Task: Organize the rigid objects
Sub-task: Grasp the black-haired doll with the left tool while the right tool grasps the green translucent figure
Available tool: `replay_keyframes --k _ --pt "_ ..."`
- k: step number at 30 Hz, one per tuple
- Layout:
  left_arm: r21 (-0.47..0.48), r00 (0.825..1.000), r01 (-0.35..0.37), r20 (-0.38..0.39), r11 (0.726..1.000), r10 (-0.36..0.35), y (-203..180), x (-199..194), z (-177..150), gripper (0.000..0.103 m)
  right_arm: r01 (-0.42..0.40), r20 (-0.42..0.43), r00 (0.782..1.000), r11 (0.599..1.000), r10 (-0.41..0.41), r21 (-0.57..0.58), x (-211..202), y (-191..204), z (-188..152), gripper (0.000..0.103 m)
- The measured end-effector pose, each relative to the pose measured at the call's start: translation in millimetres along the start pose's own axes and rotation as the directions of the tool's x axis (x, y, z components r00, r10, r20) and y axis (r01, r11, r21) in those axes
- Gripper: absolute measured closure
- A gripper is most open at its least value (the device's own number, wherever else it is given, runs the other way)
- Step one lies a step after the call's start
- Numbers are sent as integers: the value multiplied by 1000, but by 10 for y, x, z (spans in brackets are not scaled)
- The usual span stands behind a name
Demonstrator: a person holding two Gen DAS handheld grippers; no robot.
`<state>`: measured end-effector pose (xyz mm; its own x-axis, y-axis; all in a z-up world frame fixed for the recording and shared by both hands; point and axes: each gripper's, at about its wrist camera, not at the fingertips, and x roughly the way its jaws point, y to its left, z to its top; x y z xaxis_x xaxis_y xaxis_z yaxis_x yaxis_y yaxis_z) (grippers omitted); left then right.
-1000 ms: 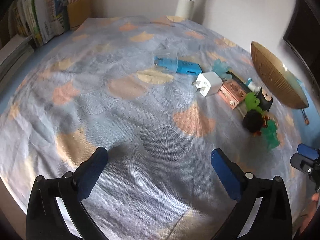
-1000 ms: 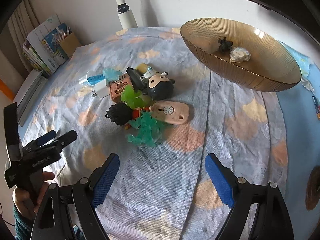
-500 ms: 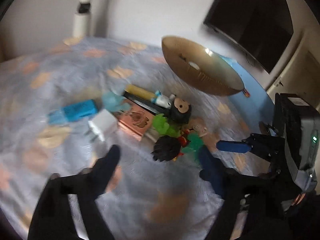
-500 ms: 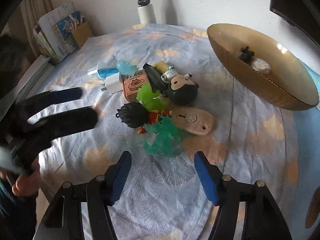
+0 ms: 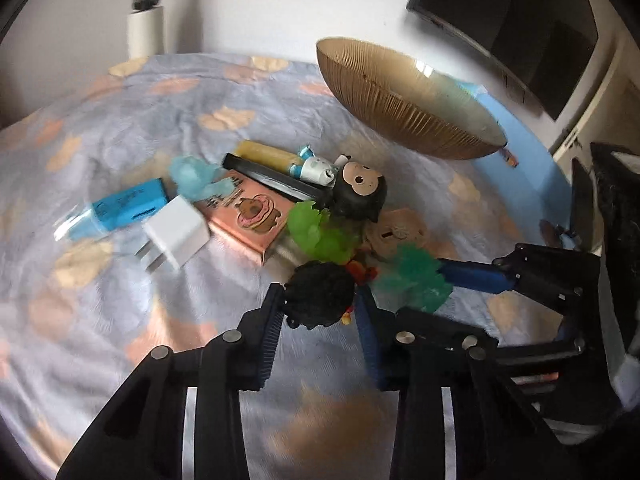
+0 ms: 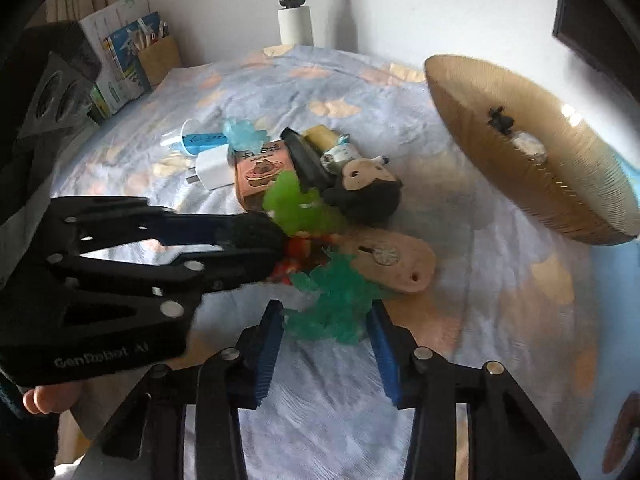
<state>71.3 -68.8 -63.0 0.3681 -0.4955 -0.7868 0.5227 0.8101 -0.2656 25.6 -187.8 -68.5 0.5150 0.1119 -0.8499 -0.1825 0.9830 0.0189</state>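
Observation:
A pile of small objects lies on the patterned cloth [image 5: 120, 128]. My left gripper [image 5: 320, 300] has its fingers on both sides of a black spiky-haired figure [image 5: 320, 300], closed onto it; it also shows in the right wrist view [image 6: 256, 236]. My right gripper [image 6: 326, 316] has its fingers on both sides of a teal crystal cluster [image 6: 332, 304], touching it; that cluster also shows in the left wrist view [image 5: 416, 276]. A ribbed golden bowl [image 5: 400, 96] stands behind, holding two small items [image 6: 516, 136].
The pile holds a green crystal cluster [image 5: 320, 232], a monkey figure [image 5: 360, 192], a pink box [image 5: 248, 216], a white charger [image 5: 176, 236], a blue tube [image 5: 124, 208], and a tan tag [image 6: 388, 256]. Books [image 6: 124, 56] stand at the far left edge.
Both grippers moved in on the pile and narrowed. The left went from open over bare cloth to closing on the black figure; the right closed in around the teal cluster.

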Motion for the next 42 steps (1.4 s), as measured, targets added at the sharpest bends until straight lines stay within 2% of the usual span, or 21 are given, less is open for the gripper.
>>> replay_keyframes --k 2,4,10,12,15,18,19,21,22,23,27,30,32,35,39,41,42 --pt "-41 1000 -20 20 999 21 57 -168 -118 74 1 7 1000 1000 -1 4 -83 -35 -47 62" --pt "-82 997 -73 30 994 75 112 -309 -264 74 15 15 1000 1000 -15 0 -204 -70 -119 62" --pt "-204 988 -136 48 970 148 249 -507 -697 75 13 7 1000 1000 -13 -3 -372 -146 -424 62" --pt "-191 986 -152 41 970 163 226 -532 -751 74 5 -12 1000 1000 -5 15 -300 -173 -462 62" --pt "-147 988 -146 20 978 151 117 -526 -779 63 -16 -16 1000 999 16 28 -252 -155 -483 61" --pt "-72 992 -127 16 989 129 -18 -533 -749 62 -46 -16 999 998 46 35 -256 -150 -499 57" --pt "-37 990 -140 18 989 141 -64 -535 -734 59 -56 -16 998 998 56 36 -266 -156 -511 55" --pt "-6 981 -194 31 981 194 -70 -527 -685 48 -72 -14 997 996 73 42 -295 -168 -536 50" --pt "-7 977 -211 34 977 211 -56 -517 -651 35 -74 -12 997 996 75 45 -310 -173 -543 45" --pt "-10 973 -229 40 973 229 -29 -510 -616 33 -70 -12 997 996 71 47 -317 -173 -543 45" --pt "5 966 -255 39 967 255 93 -442 -454 33 -64 -19 998 997 65 45 -284 -170 -514 44" --pt "26 952 -305 25 952 304 156 -363 -392 33 -48 -18 999 998 48 37 -244 -145 -469 44" --pt "23 957 -290 -2 957 290 210 -348 -399 33 -40 -20 999 999 41 35 -225 -135 -447 44" --pt "39 975 -220 -29 975 221 233 -382 -482 33 -20 -27 999 1000 20 15 -201 -94 -431 44" --pt "112 952 -306 25 945 305 218 -442 -461 33 -2 -28 1000 1000 2 -7 -183 -57 -432 44" --pt "144 955 -294 20 945 295 245 -402 -370 33 3 -24 1000 1000 -3 -8 -173 -59 -421 44" --pt "182 966 -254 0 950 259 226 -346 -341 33 10 -23 1000 1000 -10 -9 -167 -50 -417 46"
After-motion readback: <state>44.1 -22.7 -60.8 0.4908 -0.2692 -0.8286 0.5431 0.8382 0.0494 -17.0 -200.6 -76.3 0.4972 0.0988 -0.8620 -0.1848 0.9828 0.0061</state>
